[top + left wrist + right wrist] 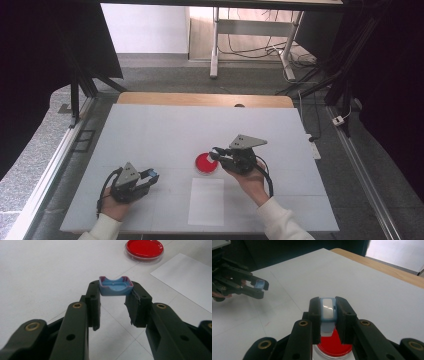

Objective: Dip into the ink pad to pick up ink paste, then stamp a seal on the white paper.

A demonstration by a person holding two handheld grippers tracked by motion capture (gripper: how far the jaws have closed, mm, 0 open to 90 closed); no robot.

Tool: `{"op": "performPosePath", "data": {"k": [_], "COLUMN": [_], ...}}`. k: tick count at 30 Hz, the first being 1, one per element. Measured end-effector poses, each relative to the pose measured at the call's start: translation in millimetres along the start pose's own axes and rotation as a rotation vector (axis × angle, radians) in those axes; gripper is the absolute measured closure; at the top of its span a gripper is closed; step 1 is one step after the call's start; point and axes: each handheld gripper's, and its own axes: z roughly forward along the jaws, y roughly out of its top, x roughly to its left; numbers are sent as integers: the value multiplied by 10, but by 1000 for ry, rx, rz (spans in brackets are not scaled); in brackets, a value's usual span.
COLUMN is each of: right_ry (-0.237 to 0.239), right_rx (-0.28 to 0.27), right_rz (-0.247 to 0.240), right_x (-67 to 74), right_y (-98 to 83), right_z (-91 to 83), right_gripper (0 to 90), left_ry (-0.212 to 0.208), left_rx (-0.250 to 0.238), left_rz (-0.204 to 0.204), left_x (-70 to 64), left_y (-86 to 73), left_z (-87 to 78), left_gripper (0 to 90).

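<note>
The red dish [206,163] sits on the white desk [150,130], and everything else is easiest placed against it. The right claw [214,154] hangs directly above the dish's right edge, clenched on a small blue-rimmed white block [328,308]; in the right gripper view the block stands upright between the pads with its lower end pointing down at the red surface, which suggests it is being carried over the dish on purpose, perhaps to dip or press that end. The grip is taken high on the block, leaving the bottom free for that contact.

Well to the left of the dish and nearer the person, the left claw [154,175] is also clenched, grasping a blue cap-like piece [115,285] at its very tips. The left gripper view shows the hollow side of the piece facing up, with pinkish edges; holding it apart from the dish keeps it out of the right hand's way, likely ready to be rejoined with the block.

A white paper sheet [206,201] lies flat just on the near side of the dish, seemingly waiting as a surface to work on
</note>
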Motion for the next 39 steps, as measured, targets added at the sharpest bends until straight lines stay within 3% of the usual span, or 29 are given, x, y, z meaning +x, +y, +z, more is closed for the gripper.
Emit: {"op": "performPosePath", "data": {"k": [11,39], "right_ry": [-3,57], "right_rx": [4,26], "right_rz": [-1,1], "right_x": [43,164], "right_y": [-21,-110], "right_z": [-101,-155], "right_gripper": [753,751], "left_ry": [0,-1], "left_rx": [-4,-2], "left_rz": [6,10], "left_x": [-9,-19], "left_y": [18,14], "left_z": [18,13], "left_gripper": [648,647]}}
